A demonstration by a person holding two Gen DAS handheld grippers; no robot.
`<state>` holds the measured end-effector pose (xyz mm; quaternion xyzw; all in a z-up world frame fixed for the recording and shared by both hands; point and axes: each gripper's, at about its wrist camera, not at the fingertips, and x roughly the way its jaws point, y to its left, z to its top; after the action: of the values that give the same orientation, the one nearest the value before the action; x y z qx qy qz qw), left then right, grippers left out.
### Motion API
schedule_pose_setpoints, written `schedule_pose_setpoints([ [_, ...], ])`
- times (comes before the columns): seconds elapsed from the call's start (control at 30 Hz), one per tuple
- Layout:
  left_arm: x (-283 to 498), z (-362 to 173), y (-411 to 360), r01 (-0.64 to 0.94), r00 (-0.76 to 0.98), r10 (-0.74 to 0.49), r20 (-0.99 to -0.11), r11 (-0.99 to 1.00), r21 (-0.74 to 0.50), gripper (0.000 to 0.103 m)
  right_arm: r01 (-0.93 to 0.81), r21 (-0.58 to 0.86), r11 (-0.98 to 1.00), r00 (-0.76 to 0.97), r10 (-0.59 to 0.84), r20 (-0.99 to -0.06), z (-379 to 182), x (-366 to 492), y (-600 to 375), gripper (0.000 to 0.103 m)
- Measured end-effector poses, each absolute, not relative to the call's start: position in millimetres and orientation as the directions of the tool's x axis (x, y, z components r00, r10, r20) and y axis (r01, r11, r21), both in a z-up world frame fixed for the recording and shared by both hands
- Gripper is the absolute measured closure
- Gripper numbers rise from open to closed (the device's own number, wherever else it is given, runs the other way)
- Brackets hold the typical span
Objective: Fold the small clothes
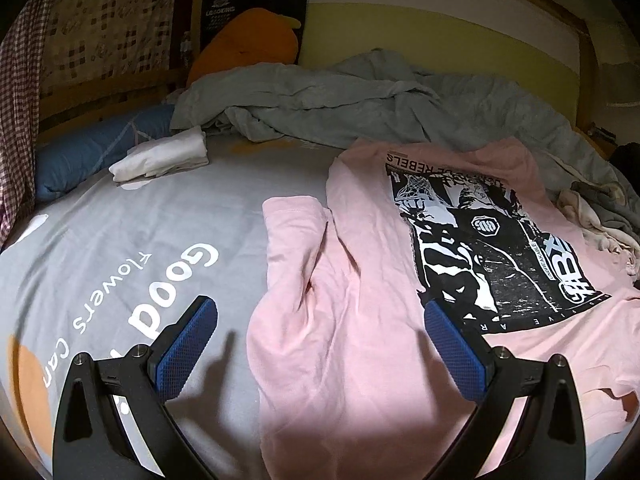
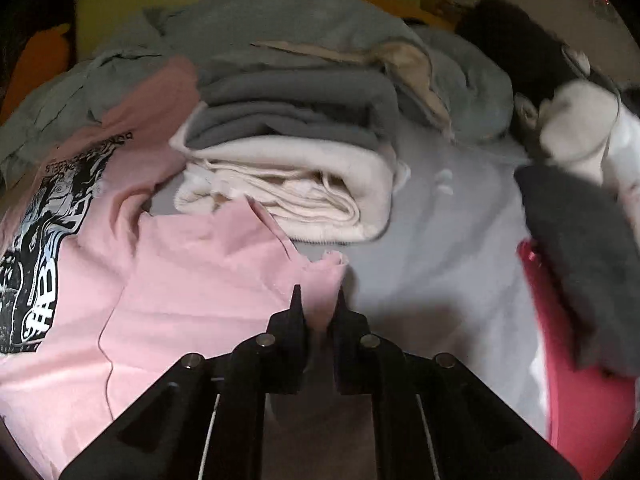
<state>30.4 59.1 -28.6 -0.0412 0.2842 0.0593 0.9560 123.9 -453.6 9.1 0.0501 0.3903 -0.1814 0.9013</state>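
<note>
A pink T-shirt [image 1: 360, 280] with a black and white print lies spread on the grey bed sheet [image 1: 120, 248], one sleeve folded out to the left. My left gripper [image 1: 320, 312] is open and empty, hovering just above the shirt's left side, its blue pads [image 1: 188, 344] apart. The shirt also shows in the right wrist view [image 2: 192, 288]. My right gripper [image 2: 318, 300] is shut on the pink shirt's corner near its right edge.
A folded white cloth [image 1: 160, 160] and a blue pillow [image 1: 88, 148] lie far left. A crumpled grey blanket [image 1: 320, 96] runs along the back. A stack of folded cream and grey clothes [image 2: 288, 160] sits beyond the right gripper. Dark grey [image 2: 580, 256] and red [image 2: 576, 380] garments lie right.
</note>
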Motion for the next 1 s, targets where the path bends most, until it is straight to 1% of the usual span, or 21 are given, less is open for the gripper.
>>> schedule_pose_setpoints([
  [0.03, 30.6, -28.8, 59.4, -0.137, 0.831, 0.09, -0.549, 0.99, -0.045, 0.0, 0.37, -0.017, 0.929, 0.61, -0.257, -0.75, 9.6, 122.7, -455.5, 0.082],
  [0.1, 30.6, -28.7, 59.4, -0.135, 0.832, 0.087, -0.548, 0.99, -0.047, 0.0, 0.406, 0.032, 0.913, 0.627, -0.253, -0.737, 17.0, 114.3, -457.6, 0.073],
  [0.2, 30.3, -29.0, 59.5, -0.13, 0.833, 0.083, -0.547, 0.99, -0.049, 0.0, 0.383, 0.136, 0.914, 0.688, -0.184, -0.702, 33.8, 88.6, -454.0, 0.071],
  [0.27, 29.8, -28.9, 58.9, -0.129, 0.835, 0.084, -0.544, 0.991, -0.044, 0.0, 0.362, 0.207, 0.909, 0.718, -0.13, -0.684, 39.1, 67.6, -447.8, 0.063],
  [0.3, 29.8, -28.9, 57.8, -0.13, 0.835, 0.088, -0.543, 0.991, -0.038, 0.0, 0.351, 0.246, 0.903, 0.729, -0.099, -0.678, 38.7, 56.0, -442.5, 0.056],
  [0.37, 29.4, -28.7, 55.2, -0.128, 0.837, 0.093, -0.539, 0.991, -0.028, 0.0, 0.324, 0.291, 0.9, 0.731, -0.043, -0.681, 32.3, 41.1, -428.5, 0.055],
  [0.5, 26.9, -27.6, 49.9, -0.117, 0.845, 0.097, -0.526, 0.993, -0.005, 0.0, 0.298, 0.337, 0.893, 0.689, 0.043, -0.724, 8.9, 29.8, -407.2, 0.055],
  [0.57, 26.0, -27.3, 47.6, -0.112, 0.847, 0.1, -0.522, 0.994, 0.008, 0.0, 0.288, 0.336, 0.897, 0.687, 0.051, -0.725, 3.7, 29.4, -399.8, 0.055],
  [0.63, 26.1, -27.4, 45.3, -0.105, 0.847, 0.101, -0.521, 0.994, 0.022, 0.0, 0.243, 0.329, 0.912, 0.695, 0.073, -0.716, 2.6, 31.4, -394.0, 0.058],
  [0.67, 25.9, -27.5, 44.2, -0.1, 0.848, 0.1, -0.521, 0.995, 0.028, 0.0, 0.217, 0.348, 0.912, 0.696, 0.106, -0.711, 1.8, 33.1, -392.5, 0.06],
  [0.7, 25.7, -27.5, 43.1, -0.097, 0.848, 0.1, -0.52, 0.995, 0.033, 0.0, 0.193, 0.375, 0.907, 0.695, 0.144, -0.705, 0.8, 33.7, -391.2, 0.061],
  [0.77, 25.6, -27.3, 41.8, -0.096, 0.849, 0.105, -0.518, 0.994, 0.043, 0.0, 0.164, 0.396, 0.903, 0.698, 0.178, -0.694, -0.6, 31.7, -387.1, 0.073],
  [0.83, 25.9, -27.1, 41.0, -0.098, 0.848, 0.111, -0.518, 0.994, 0.051, 0.0, 0.178, 0.362, 0.915, 0.686, 0.148, -0.712, -3.6, 30.9, -380.7, 0.102],
  [0.93, 25.0, -26.7, 42.0, -0.104, 0.849, 0.115, -0.515, 0.993, 0.05, 0.0, 0.204, 0.337, 0.919, 0.707, 0.1, -0.7, -0.3, 19.6, -378.3, 0.102],
  [1.0, 24.3, -26.6, 43.7, -0.11, 0.85, 0.118, -0.513, 0.993, 0.046, 0.0, 0.263, 0.296, 0.918, 0.717, 0.019, -0.697, 3.8, 4.4, -379.8, 0.102],
])
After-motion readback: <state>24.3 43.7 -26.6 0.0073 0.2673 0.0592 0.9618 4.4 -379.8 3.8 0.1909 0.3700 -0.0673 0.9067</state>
